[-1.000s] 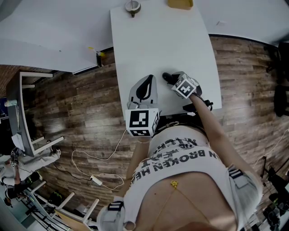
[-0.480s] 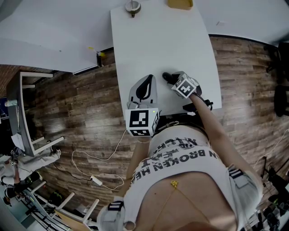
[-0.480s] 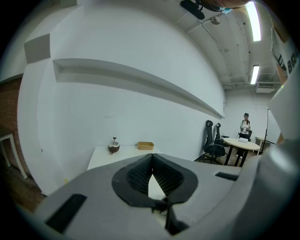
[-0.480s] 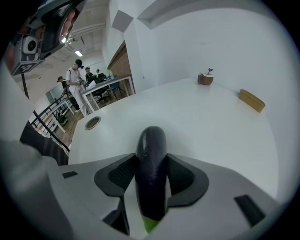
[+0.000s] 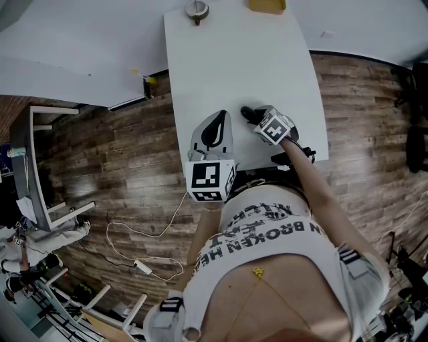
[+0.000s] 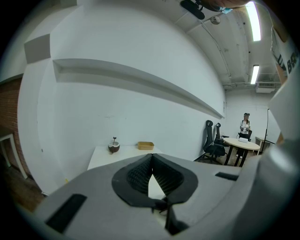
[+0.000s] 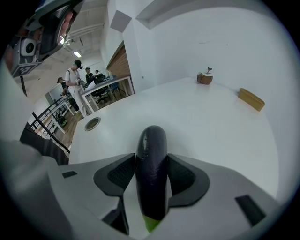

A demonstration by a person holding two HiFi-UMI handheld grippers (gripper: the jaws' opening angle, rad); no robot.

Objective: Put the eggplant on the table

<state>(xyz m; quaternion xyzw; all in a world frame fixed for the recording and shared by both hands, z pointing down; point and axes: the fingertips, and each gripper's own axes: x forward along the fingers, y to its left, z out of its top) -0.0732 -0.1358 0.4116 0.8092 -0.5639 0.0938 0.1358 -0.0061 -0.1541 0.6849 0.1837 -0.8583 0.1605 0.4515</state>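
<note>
Right claw: your right claw (image 7: 151,161) has the eggplant (image 7: 151,140) between its two pads, and both pads lie against its sides. The jaws have just been easing a little wider (with the eggplant between them).
Eggplant: it is dark purple and glossy. Its green stem end sits at the bottom centre of your right gripper view, and its rounded end points out over the white desk (image 7: 201,122). In the head view it is the dark shape just upper left of the right claw's marker cube (image 5: 273,128), over the near part of the desk. You cannot tell from these views whether it rests on the surface.
Left claw: your left claw (image 6: 151,157) is closed tip to tip with nothing in it (only a narrow wedge of gap behind the tips). In the head view it sits at centre frame, just left of the right claw.
Far end of desk: a small round brown bowl (image 5: 196,10) and a shallow tan tray (image 5: 267,5) sit at the top of the head view, well apart from the eggplant.
Desk surface: a round cable hole (image 7: 92,123) shows at the left of the right gripper view.
Floor: the floor is wood planks (image 5: 107,153), with a white cable (image 5: 144,260) looped at the lower left of the head view.
</note>
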